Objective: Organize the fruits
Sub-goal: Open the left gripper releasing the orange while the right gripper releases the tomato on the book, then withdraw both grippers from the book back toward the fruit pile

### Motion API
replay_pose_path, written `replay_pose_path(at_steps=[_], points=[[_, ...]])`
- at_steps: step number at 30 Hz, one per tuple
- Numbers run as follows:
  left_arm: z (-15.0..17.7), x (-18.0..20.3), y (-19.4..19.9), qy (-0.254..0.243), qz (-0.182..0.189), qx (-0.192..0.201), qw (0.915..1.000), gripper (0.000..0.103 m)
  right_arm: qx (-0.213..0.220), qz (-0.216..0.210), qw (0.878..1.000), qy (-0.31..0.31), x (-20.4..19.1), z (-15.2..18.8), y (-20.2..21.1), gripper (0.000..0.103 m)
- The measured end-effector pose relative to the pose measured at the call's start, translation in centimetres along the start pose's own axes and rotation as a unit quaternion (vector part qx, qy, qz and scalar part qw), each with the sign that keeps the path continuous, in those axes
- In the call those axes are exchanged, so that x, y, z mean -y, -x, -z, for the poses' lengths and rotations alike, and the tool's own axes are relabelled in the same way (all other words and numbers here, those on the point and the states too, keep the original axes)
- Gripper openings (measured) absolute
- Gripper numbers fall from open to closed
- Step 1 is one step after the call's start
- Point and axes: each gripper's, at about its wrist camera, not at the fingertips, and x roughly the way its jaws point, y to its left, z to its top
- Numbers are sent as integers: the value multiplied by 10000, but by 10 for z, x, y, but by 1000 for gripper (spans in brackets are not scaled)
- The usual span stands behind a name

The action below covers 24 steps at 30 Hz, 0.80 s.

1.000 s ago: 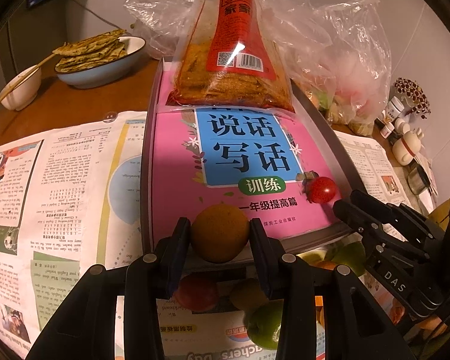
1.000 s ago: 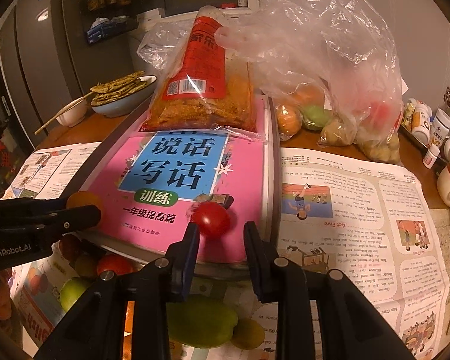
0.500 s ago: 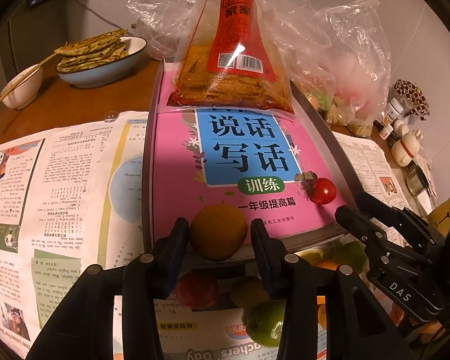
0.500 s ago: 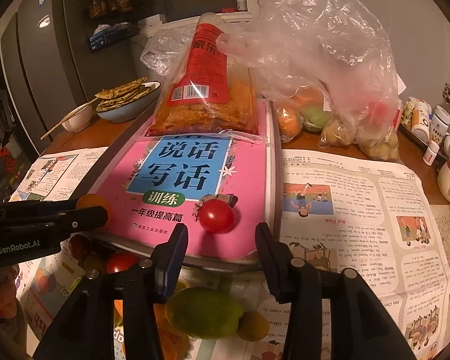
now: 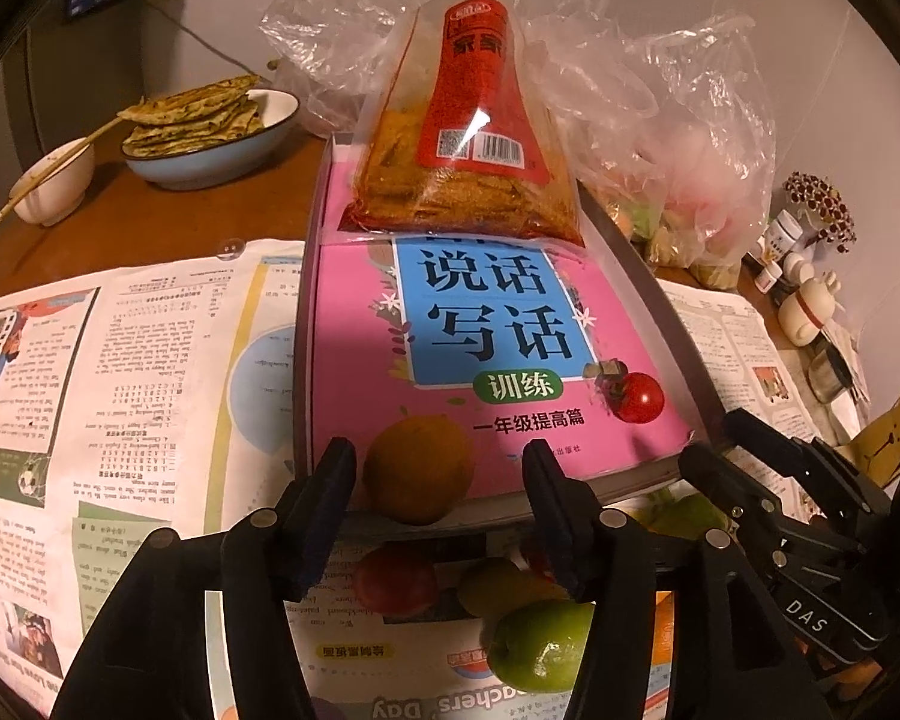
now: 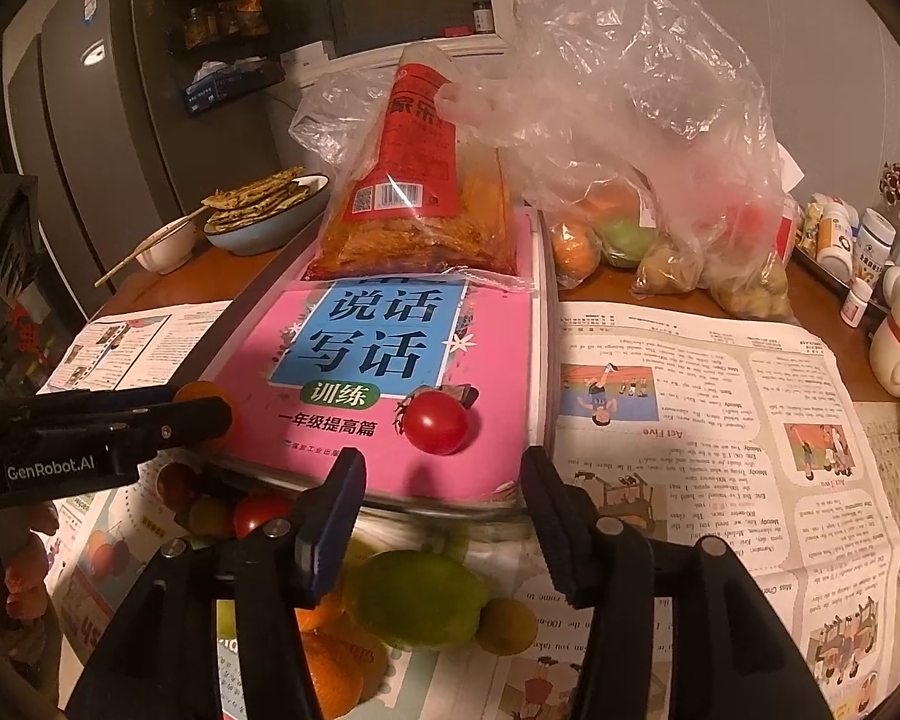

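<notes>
A brown-orange round fruit (image 5: 419, 469) rests at the near edge of a pink book (image 5: 354, 324). My left gripper (image 5: 438, 474) is open with its fingers on both sides of the fruit, a gap on each side. A red cherry tomato (image 6: 435, 422) lies on the same book (image 6: 498, 348); it also shows in the left wrist view (image 5: 637, 398). My right gripper (image 6: 441, 489) is open, just in front of and below the tomato, apart from it. Several loose fruits lie on newspaper below the book: a green fruit (image 6: 417, 599), an orange (image 6: 330, 660), a red tomato (image 5: 395, 579), a green apple (image 5: 543, 642).
A red snack bag (image 5: 471, 138) lies on the far end of the book. Clear plastic bags (image 6: 660, 138) with more fruit stand behind right. A blue bowl of flatbread (image 5: 210, 132), a white bowl with chopsticks (image 5: 54, 186) and small bottles (image 6: 840, 234) ring the newspaper-covered table (image 5: 120, 360).
Both grippers opened wider. The left let go of the brown-orange fruit; the right drew back from the cherry tomato, which stays on the book.
</notes>
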Motion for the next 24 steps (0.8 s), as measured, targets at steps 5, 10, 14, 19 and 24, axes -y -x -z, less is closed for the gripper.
replay_pose_path(at_steps=[5,10,14,19,24], points=[[1,2,12,-31,5,144,9999,66,57,-9,10000,-29,1,1,6,59],[1,7,25,-117,-15,308,9995,74,154,23,9998,-131,7,1,14,62],[2,8,34,-131,-4,415,9991,77,245,46,9995,-214,13,0,23,65],[5,4,44,-98,-84,468,9988,79,369,64,9989,-281,17,-1,37,73],[4,0,57,-30,-127,605,9981,80,494,36,9982,-326,21,-2,48,76]])
